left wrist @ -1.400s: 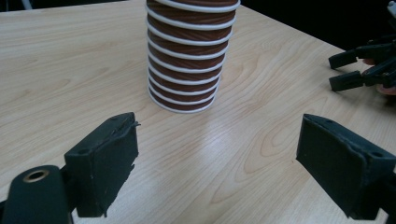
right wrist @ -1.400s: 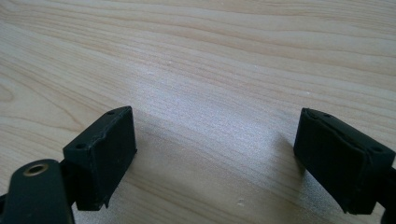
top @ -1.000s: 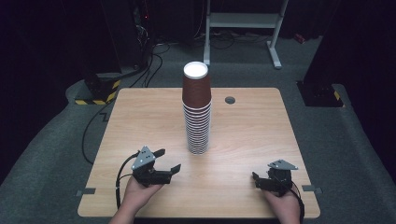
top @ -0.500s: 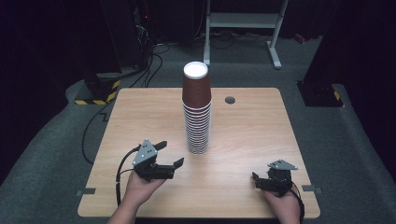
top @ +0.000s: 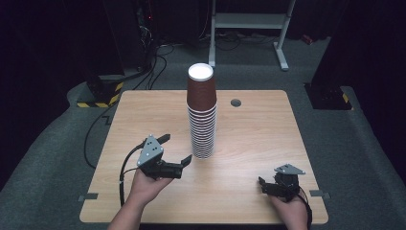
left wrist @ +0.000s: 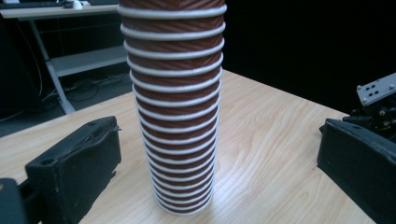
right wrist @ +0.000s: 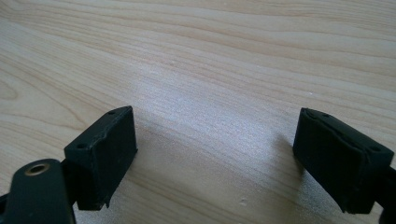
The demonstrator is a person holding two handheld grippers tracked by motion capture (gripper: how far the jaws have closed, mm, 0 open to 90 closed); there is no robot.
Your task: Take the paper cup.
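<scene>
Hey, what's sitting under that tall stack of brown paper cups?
The cup stack stands upside down, rim-down, directly on the bare wooden table. Its walls hide whatever might be inside it.

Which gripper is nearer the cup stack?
Left. The left gripper sits open just beside the cup stack base; the right gripper rests far off by the table's near edge.

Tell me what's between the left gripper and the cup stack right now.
Nothing: bare wooden table separates the left gripper from the cup stack, as the high view shows; its own view has the stack centred between open jaws.
</scene>
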